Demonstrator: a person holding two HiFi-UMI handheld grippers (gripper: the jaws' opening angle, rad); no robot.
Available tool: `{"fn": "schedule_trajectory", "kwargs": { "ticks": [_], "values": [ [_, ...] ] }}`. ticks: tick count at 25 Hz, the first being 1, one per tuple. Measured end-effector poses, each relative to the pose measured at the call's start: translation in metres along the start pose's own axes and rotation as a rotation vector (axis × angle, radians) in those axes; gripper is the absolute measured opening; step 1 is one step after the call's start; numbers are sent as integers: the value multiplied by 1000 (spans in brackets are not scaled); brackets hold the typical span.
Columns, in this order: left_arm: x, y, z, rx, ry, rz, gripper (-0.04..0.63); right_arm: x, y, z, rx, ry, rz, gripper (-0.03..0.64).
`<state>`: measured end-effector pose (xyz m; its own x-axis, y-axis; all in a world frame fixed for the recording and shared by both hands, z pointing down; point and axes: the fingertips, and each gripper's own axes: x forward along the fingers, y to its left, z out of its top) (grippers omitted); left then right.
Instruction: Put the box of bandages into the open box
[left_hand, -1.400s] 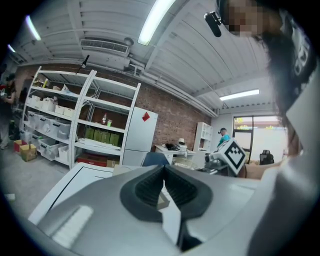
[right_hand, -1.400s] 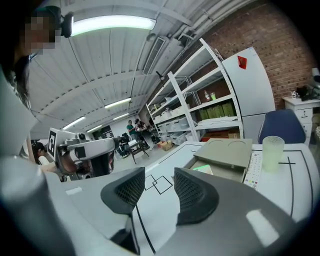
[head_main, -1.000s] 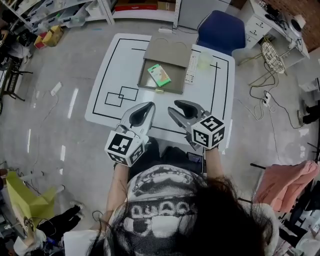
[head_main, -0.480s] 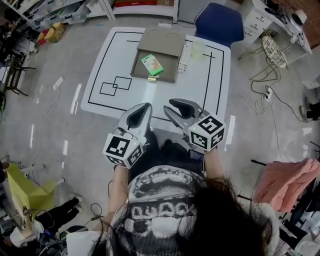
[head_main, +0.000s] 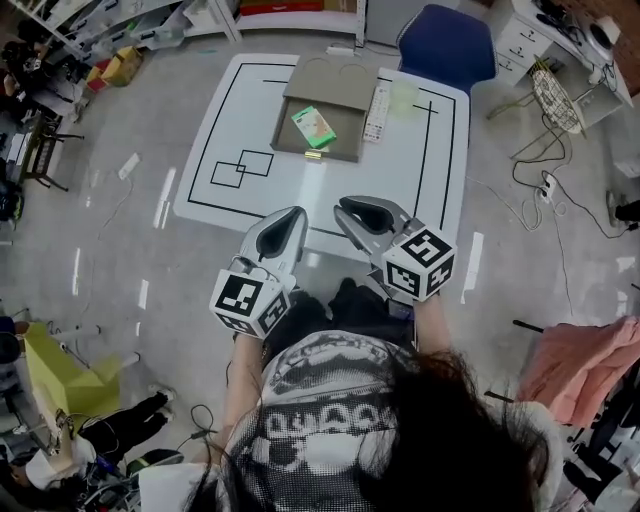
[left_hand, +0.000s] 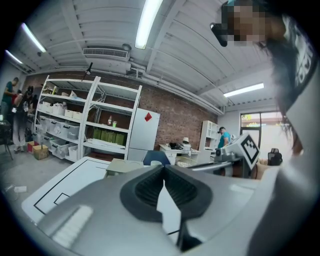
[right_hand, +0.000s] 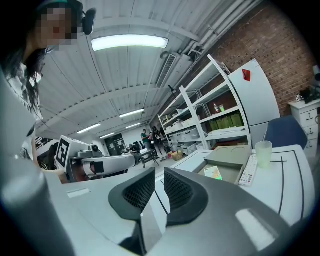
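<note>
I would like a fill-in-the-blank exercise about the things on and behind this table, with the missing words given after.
1. The green box of bandages lies ____ the open cardboard box.
2. In the head view, the white remote control lies on the table just to the ____ of the cardboard box.
3. The chair behind the table is ____ in colour.
4. Beside the far end of the remote control stands a translucent ____.

Missing words: inside; right; blue; cup
</note>
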<state>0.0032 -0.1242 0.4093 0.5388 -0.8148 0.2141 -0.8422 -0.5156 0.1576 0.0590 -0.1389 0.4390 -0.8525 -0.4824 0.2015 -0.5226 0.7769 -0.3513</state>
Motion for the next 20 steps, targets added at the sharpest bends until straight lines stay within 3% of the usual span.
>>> {"fn": "schedule_trajectory", "kwargs": {
  "ticks": [5,20],
  "values": [
    [-14,6,1,4,7,-7,0,8,10,4,19,-27,-16,-1],
    [-58,32,-2,2,5,-45,0,28,51,-3,7,-13,-72,-2]
  ]
}}
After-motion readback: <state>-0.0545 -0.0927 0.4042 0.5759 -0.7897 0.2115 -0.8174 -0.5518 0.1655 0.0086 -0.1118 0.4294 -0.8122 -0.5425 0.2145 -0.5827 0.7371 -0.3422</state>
